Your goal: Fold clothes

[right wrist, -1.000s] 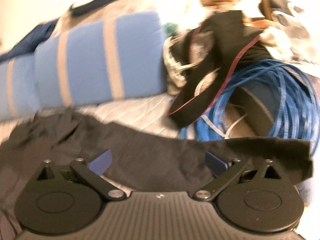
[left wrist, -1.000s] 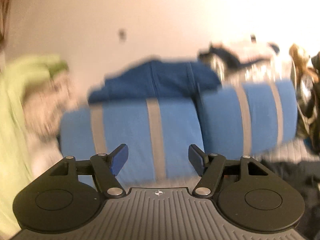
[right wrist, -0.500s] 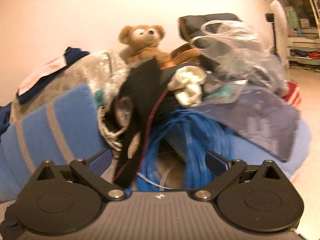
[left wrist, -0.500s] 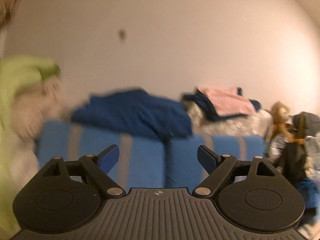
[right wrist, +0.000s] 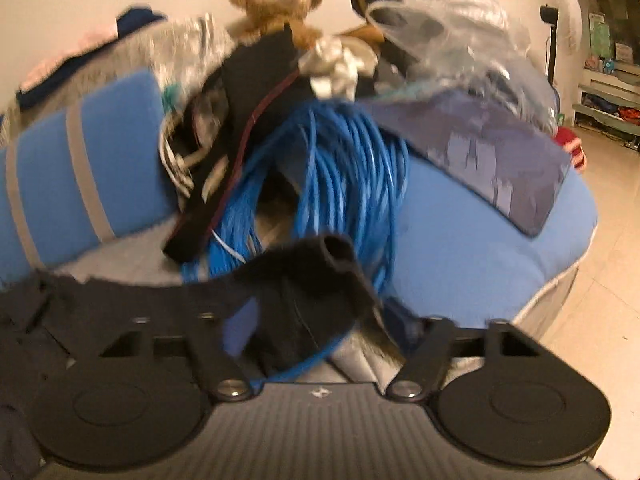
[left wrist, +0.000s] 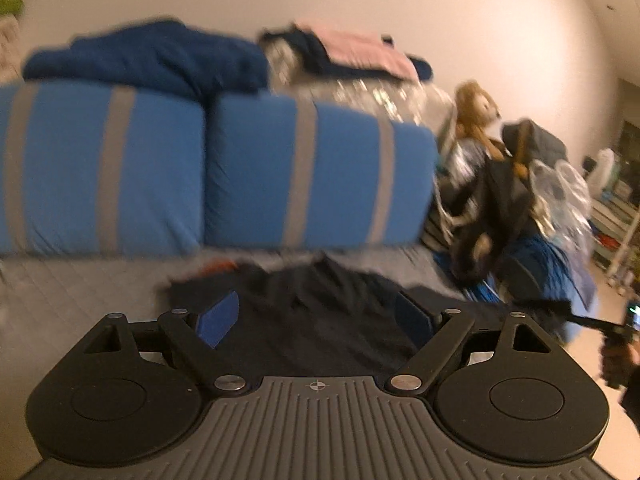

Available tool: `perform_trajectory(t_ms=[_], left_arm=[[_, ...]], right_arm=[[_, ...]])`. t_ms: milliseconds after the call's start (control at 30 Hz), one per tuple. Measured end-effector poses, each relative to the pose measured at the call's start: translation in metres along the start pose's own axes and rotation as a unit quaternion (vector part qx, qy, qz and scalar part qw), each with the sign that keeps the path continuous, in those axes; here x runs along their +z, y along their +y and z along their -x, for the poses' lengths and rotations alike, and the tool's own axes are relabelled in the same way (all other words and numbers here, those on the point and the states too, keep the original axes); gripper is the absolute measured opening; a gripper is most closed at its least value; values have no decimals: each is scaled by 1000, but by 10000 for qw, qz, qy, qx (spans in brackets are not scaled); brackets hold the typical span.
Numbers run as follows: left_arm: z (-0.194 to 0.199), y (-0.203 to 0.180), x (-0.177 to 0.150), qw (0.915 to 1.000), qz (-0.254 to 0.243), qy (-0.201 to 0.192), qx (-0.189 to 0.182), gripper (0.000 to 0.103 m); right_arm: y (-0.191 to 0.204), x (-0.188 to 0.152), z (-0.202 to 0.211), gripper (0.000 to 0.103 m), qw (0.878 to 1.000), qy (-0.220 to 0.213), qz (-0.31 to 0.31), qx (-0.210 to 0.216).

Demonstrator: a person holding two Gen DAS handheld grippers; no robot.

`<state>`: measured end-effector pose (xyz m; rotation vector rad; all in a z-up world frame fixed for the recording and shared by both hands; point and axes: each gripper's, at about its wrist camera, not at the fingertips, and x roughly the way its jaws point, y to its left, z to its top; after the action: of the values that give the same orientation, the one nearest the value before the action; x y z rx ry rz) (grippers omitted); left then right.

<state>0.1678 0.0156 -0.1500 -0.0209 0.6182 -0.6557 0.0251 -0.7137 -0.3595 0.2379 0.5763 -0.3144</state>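
We're looking at a black garment (left wrist: 316, 320) lying crumpled on the grey quilted bed (left wrist: 80, 288), right in front of two blue striped pillows (left wrist: 312, 172). Our left tongs (left wrist: 316, 316) are hanging over it with the jaws spread wide and nothing between them. Our right tongs (right wrist: 320, 320) are sitting at the garment's far end, where a rolled-up bit of the black fabric (right wrist: 320, 264) is poking up between the jaws; that view is blurry, so we can't tell if they're actually pinching it or just around it. Behind that there's a coil of blue cable (right wrist: 340, 160) and a teddy bear (right wrist: 276, 0) on top of the pile.
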Motion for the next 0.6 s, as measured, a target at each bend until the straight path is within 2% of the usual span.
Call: perform_trajectory(t_ms=[133,267,367,433,500,600], left_arm=[[-10,-5,-15,9996,-28,238,-167,86],[-10,-5,-22,9995,117,131,-273,86],[-13,-7,-26,9993,198,81,-322,86],[-16,-9,-29,9993,166,113,-316,86],[-19,-11,-32,9993,127,152,-306,86],[-25,-12,-36,9992,118,207,-309,86]], right_arm=[[-2,-10,-13,56,9996,-44,159,-235],[-8,-11,-24,46,9991,-168,33,-394],[-11,-11,-25,32,9988,-288,-95,-380],[-9,-11,-21,18,9983,-392,-115,-419],[-6,-11,-17,11,9978,-489,-93,-435],[1,-9,-10,7,9976,-521,-91,-436]])
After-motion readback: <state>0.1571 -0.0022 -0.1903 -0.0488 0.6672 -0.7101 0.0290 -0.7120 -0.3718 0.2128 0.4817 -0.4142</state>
